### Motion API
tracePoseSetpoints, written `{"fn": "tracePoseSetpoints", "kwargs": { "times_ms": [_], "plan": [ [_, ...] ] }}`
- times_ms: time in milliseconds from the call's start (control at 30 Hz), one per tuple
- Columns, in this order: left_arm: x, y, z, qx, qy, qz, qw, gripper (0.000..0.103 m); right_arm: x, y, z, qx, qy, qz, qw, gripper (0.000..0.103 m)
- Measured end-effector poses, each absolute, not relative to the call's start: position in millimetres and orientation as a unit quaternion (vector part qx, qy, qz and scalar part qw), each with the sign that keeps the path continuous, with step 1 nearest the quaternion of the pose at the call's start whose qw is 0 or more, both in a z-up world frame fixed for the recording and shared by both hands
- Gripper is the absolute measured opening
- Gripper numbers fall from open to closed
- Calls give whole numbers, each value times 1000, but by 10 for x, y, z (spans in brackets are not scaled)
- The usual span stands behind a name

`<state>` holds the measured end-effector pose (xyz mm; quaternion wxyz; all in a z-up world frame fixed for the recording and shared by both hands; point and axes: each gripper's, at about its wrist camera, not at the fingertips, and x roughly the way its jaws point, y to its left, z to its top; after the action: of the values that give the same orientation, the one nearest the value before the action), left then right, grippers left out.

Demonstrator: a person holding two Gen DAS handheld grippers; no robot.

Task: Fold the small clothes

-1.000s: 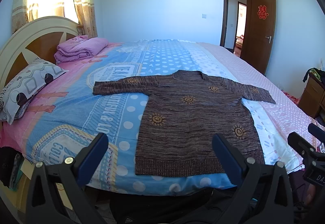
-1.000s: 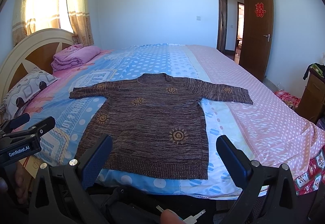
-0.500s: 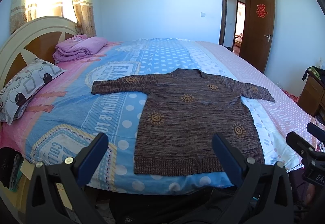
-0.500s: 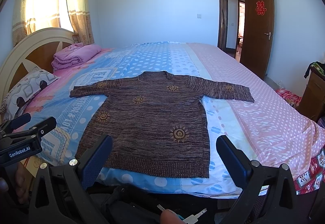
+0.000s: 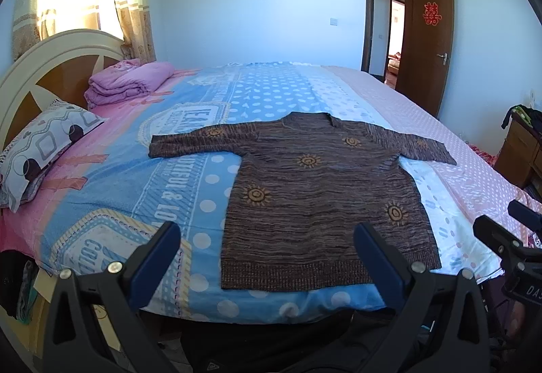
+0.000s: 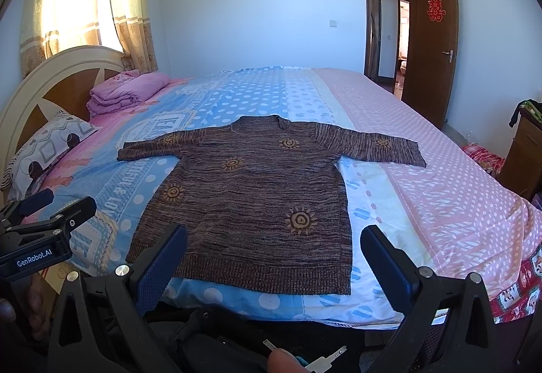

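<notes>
A brown knit sweater with orange sun motifs lies flat on the bed, sleeves spread out to both sides, hem toward me; it also shows in the right wrist view. My left gripper is open and empty, held just before the bed's near edge, short of the hem's left part. My right gripper is open and empty, in front of the hem. Each gripper shows at the edge of the other's view.
The bed has a blue, white and pink cover. A patterned pillow and a folded pink blanket lie by the headboard at left. A wooden cabinet stands at right, an open door beyond.
Both views have shifted slightly; the sweater sits a little higher in the frames. Both grippers stay open and empty.
</notes>
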<state>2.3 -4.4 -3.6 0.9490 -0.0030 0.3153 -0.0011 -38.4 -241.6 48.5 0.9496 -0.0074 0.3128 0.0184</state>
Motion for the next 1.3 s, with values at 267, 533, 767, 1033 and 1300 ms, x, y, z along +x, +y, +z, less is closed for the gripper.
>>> {"fn": "tracePoseSetpoints", "kwargs": {
  "times_ms": [267, 533, 767, 1033, 1300],
  "plan": [
    [39, -55, -60, -1, 321, -5, 947, 103, -369, -2419, 461, -7, 318, 21, 948, 102],
    [211, -46, -122, 5, 328, -22, 945, 103, -230, -2549, 364, 20, 323, 42, 945, 102],
    [744, -22, -222, 44, 331, 2, 942, 103, 335, -2953, 53, 17, 367, 33, 930, 102],
    [1656, -61, -481, 90, 348, 32, 932, 103, 1180, -3778, -202, 26, 380, -44, 924, 102],
    [2593, -77, -746, 96, 360, 63, 926, 103, 2159, -4910, -439, 95, 420, -135, 893, 101]
  ]
}}
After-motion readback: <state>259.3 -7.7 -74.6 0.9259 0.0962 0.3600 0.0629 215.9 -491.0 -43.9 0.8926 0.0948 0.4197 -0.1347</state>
